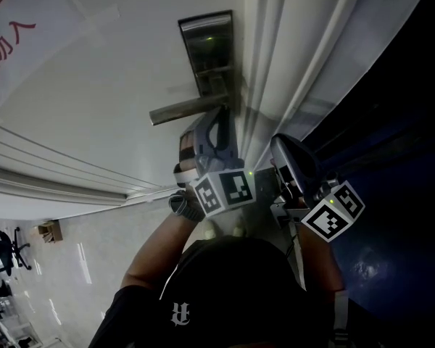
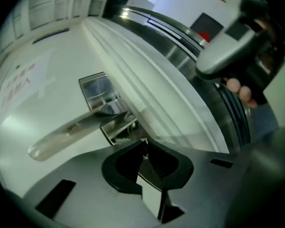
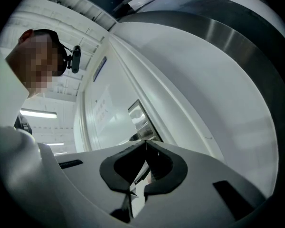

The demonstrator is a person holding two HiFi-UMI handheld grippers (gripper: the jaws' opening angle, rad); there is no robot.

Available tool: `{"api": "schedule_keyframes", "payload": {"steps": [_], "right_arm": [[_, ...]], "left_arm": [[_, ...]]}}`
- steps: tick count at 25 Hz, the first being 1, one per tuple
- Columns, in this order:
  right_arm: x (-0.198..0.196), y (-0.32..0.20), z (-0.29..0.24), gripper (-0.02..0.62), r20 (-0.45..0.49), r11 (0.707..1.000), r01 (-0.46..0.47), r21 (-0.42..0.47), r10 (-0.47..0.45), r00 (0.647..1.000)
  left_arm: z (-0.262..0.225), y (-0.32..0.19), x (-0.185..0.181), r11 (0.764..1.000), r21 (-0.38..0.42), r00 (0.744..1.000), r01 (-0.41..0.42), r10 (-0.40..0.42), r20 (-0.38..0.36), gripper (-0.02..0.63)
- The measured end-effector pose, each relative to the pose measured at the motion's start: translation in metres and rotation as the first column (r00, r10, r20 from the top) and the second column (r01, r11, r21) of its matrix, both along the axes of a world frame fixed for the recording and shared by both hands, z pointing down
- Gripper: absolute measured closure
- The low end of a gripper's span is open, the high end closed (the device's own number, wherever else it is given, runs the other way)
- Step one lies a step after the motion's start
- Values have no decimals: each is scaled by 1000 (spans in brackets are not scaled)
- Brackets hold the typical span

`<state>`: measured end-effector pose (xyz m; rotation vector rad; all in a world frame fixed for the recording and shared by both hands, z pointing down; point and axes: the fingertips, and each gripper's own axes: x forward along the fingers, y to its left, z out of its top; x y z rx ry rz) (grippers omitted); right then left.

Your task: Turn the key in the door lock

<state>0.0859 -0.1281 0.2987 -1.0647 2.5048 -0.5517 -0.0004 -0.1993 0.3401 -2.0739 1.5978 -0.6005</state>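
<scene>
Both our forearms, left [image 1: 156, 252] and right [image 1: 323, 256], reach up side by side. Left gripper [image 2: 144, 148] has its jaws pinched on a tiny shiny key [image 2: 144, 143] at the tips. Right gripper [image 3: 146, 146] is closed too, empty.

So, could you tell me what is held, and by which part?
The left gripper pinches what looks like the key, by its outer end; the right gripper is shut, empty.
</scene>
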Motion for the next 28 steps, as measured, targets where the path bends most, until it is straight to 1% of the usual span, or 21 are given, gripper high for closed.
{"api": "schedule_keyframes", "payload": {"steps": [1, 2, 4, 6, 8, 10, 14, 18, 20, 22, 24, 28], "right_arm": [[1, 0, 0, 581, 3, 1000, -3, 0, 3, 1000], [2, 0, 0, 581, 6, 1000, -5, -2, 5, 1000], [4, -1, 0, 581, 14, 1000, -6, -7, 6, 1000], [5, -1, -1, 581, 18, 1000, -6, -7, 6, 1000], [4, 0, -1, 581, 15, 1000, -5, -3, 5, 1000], [2, 1, -1, 581, 8, 1000, -2, -2, 2, 1000], [0, 0, 1, 581, -5, 1000, -3, -2, 3, 1000], [-3, 0, 0, 581, -15, 1000, 2, 0, -2, 1000], [-4, 0, 0, 580, -16, 1000, 1, 0, -1, 1000], [-5, 0, 0, 581, -18, 1000, 1, -1, -1, 1000], [-6, 0, 1, 581, -23, 1000, 3, -1, -3, 1000], [-9, 0, 1, 581, -31, 1000, 2, -3, -2, 1000]], "left_arm": [[1, 0, 1, 1000, 14, 997, -4, 3, 77, 571], [1, 0, 2, 1000, 24, 988, -10, 6, 152, 572], [3, 1, 4, 999, 34, 958, -26, 15, 285, 574], [5, 1, 5, 998, 37, 923, -45, 28, 383, 577], [6, 2, 6, 997, 40, 889, -67, 41, 456, 578], [7, 2, 6, 996, 43, 848, -84, 49, 527, 580], [10, 2, 5, 993, 54, 743, -101, 39, 669, 583], [10, 2, 5, 990, 64, 649, -128, 35, 760, 586], [9, 2, 6, 986, 74, 610, -148, 32, 792, 588], [8, 2, 7, 982, 89, 587, -165, 26, 809, 589], [8, 2, 7, 980, 96, 578, -174, 23, 816, 591], [8, 2, 8, 978, 98, 589, -187, 32, 807, 591]]}}
